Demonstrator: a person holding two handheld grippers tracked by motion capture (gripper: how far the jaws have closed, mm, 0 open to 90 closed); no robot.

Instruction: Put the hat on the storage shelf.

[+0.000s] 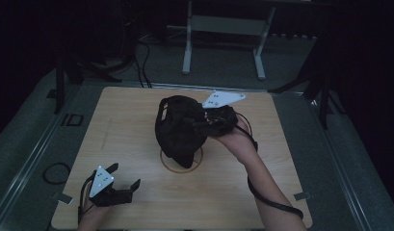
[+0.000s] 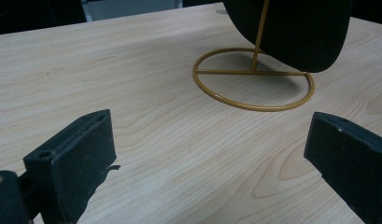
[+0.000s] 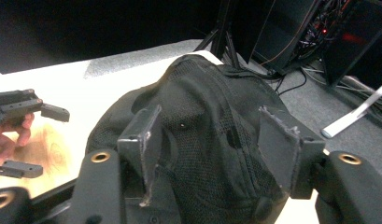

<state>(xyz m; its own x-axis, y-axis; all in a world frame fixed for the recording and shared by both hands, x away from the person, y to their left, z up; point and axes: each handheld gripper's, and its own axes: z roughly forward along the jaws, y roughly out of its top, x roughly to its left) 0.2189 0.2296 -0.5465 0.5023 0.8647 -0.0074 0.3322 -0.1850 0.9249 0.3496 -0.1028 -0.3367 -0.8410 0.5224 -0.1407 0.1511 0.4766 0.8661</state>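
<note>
- High view: fixed above the person's side, facing forward and down; takes in the whole tabletop, the floor and a desk frame beyond.
- Left gripper view: rides the left hand-held gripper, low and close to the tabletop, looking level along the wood toward the gold wire stand near the centre.
- Right gripper view: rides the right hand-held gripper, raised, angled down and very near the black cap, with cables on the floor behind.
- Shared: all three catch the cap; high and left views share the stand; the right gripper view also sees the left hand-held gripper.
</note>
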